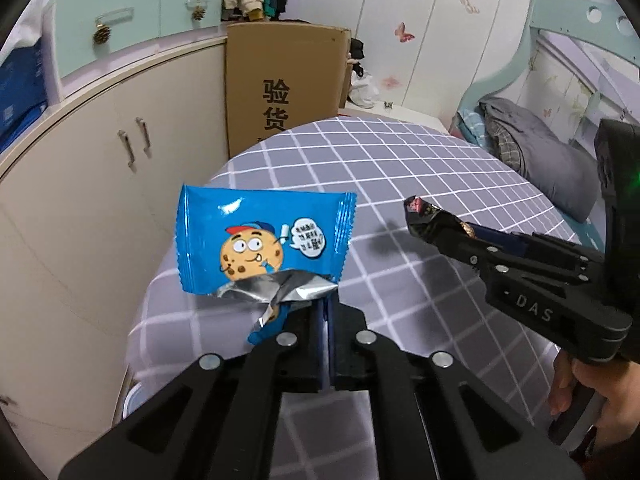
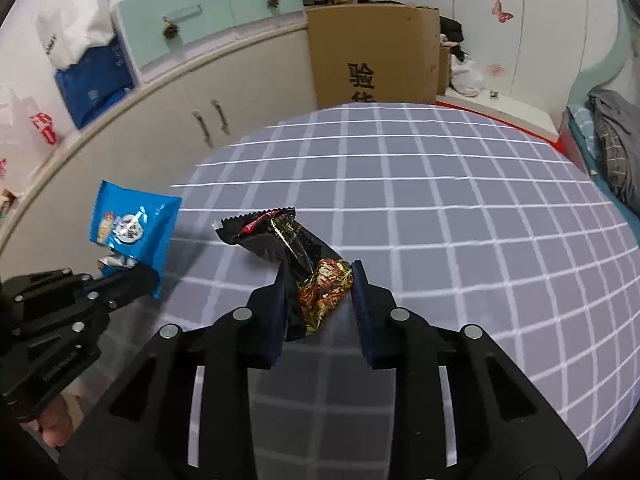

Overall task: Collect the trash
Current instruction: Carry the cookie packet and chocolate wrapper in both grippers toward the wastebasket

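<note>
My left gripper [image 1: 324,304] is shut on the torn silver end of a blue cookie wrapper [image 1: 260,240] and holds it up above the table's left edge. The blue wrapper [image 2: 132,232] and the left gripper [image 2: 140,276] also show at the left of the right wrist view. My right gripper [image 2: 320,284] is shut on a black and red snack wrapper [image 2: 296,252], which sticks out forward and left, above the checked cloth. In the left wrist view the right gripper [image 1: 448,236] reaches in from the right with the dark wrapper [image 1: 424,216] at its tip.
A round table with a grey checked cloth [image 2: 460,220] lies under both grippers. A cream cabinet [image 1: 100,168] stands to the left, a tall cardboard box [image 1: 280,80] behind the table, a bed with grey bedding [image 1: 540,148] to the right.
</note>
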### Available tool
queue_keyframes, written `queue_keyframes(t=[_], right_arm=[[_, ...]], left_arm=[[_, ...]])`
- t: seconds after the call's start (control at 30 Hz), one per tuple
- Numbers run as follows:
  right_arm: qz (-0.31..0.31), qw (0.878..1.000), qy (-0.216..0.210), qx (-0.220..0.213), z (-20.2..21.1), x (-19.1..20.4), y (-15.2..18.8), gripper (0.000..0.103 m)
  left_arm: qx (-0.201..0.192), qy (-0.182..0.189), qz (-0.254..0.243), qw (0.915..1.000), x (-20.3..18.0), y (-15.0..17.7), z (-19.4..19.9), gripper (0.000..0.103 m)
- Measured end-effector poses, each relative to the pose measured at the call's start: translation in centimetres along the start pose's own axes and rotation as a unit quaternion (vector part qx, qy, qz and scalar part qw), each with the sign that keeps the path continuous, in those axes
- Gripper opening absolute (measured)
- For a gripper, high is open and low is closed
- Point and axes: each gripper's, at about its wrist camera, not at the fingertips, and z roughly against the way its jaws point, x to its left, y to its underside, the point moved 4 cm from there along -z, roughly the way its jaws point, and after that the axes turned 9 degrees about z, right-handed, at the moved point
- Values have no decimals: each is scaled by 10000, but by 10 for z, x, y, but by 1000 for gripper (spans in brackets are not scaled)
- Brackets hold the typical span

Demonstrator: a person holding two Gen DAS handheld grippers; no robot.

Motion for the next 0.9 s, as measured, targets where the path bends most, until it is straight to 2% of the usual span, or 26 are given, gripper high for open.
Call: queue_keyframes(t=[0.2, 0.4, 0.5, 0.73, 0.9], right_arm=[[79, 9990, -357, -265, 25, 56, 3, 29], [245, 9940, -896, -579, 47, 131, 6, 29], [388, 9895, -1221, -671, 47, 183, 9, 29], [712, 9810, -1750, -450, 18, 278, 22, 29], [806, 9783, -1904, -90, -24, 332, 44, 29]], left_arm=[[-200, -50, 250, 9995, 32, 20, 42, 1], [-438, -186, 622, 9969, 92, 44, 89, 1], [-473, -323, 888, 9944, 129, 61, 106, 1], [-328, -702, 1581, 9844, 221, 104, 120, 1], [4, -856, 2026, 9755, 279, 138, 102, 1]])
